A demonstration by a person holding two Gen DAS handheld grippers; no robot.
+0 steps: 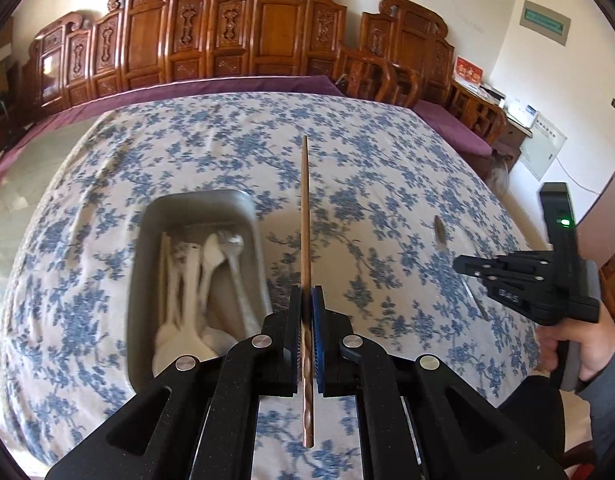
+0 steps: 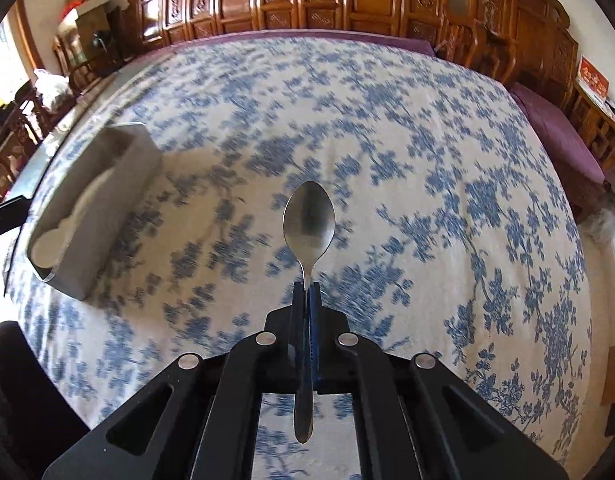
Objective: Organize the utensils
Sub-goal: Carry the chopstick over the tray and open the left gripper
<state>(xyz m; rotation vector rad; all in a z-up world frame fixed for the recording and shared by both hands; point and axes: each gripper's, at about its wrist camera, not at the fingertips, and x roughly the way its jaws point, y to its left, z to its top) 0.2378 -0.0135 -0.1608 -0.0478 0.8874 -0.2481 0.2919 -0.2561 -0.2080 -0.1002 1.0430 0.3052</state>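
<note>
Floral tablecloth (image 1: 211,152): left gripper (image 1: 306,300) clamping chopstick (image 1: 305,216), right gripper (image 2: 306,292) clamping metal spoon (image 2: 308,224); lower each lengthwise into grey tray (image 1: 147,280).

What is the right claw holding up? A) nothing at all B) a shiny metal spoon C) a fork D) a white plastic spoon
B: the right claw is shut on the handle of a shiny metal spoon, bowl pointing away over the blue flowered tablecloth.
</note>
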